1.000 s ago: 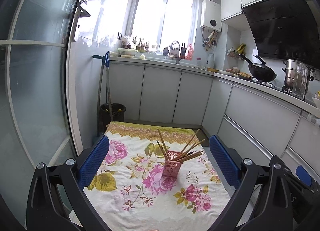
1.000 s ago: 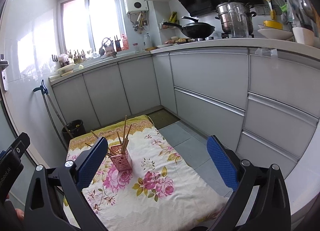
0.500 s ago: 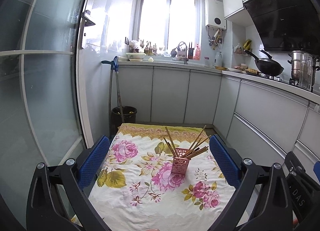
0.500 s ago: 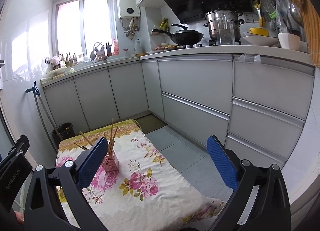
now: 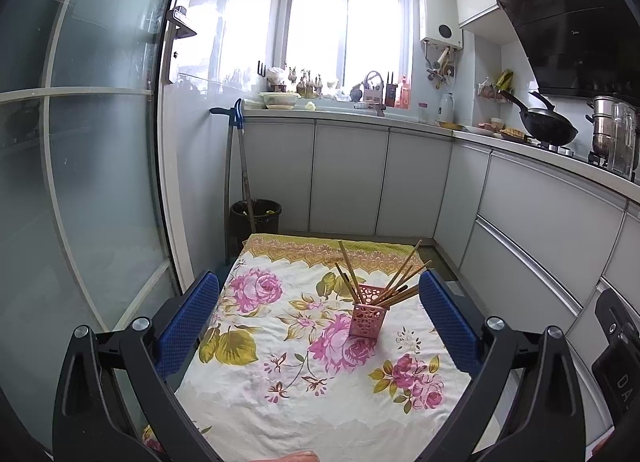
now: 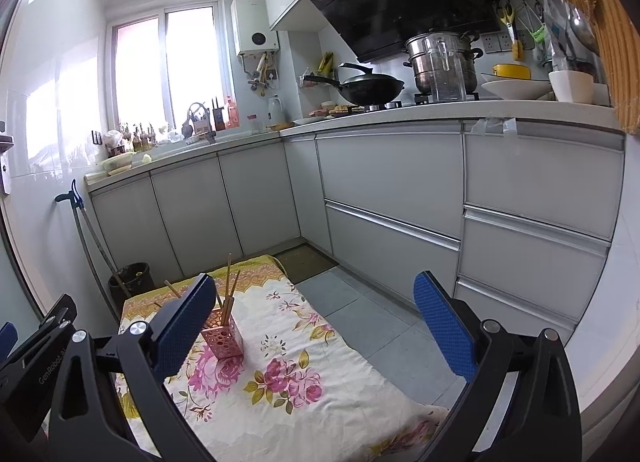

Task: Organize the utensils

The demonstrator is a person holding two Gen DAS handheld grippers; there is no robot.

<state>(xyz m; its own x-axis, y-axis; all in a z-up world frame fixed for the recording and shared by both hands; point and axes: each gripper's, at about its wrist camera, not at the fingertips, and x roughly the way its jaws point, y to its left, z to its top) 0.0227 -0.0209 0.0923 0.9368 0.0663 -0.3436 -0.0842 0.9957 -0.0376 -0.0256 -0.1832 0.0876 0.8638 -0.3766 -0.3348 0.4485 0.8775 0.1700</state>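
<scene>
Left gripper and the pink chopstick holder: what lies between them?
Only bare floral cloth, seen in the left wrist view, lies between the left gripper and the pink holder.

A white cloth (image 5: 304, 390) printed with pink roses and olive-green leaves, edged by a yellow and orange band, fills the lower middle of both frames. On it stands a pink holder (image 5: 368, 316) pierced with round holes, filled with brown chopsticks (image 5: 400, 282). Blue dimpled pads (image 5: 186, 318) on black frames flank the lower corners. Pale grey cabinets (image 6: 392, 178) cross the middle; a black wok (image 6: 370, 88) sits at upper right, a black bin (image 5: 256, 218) at centre left.
</scene>
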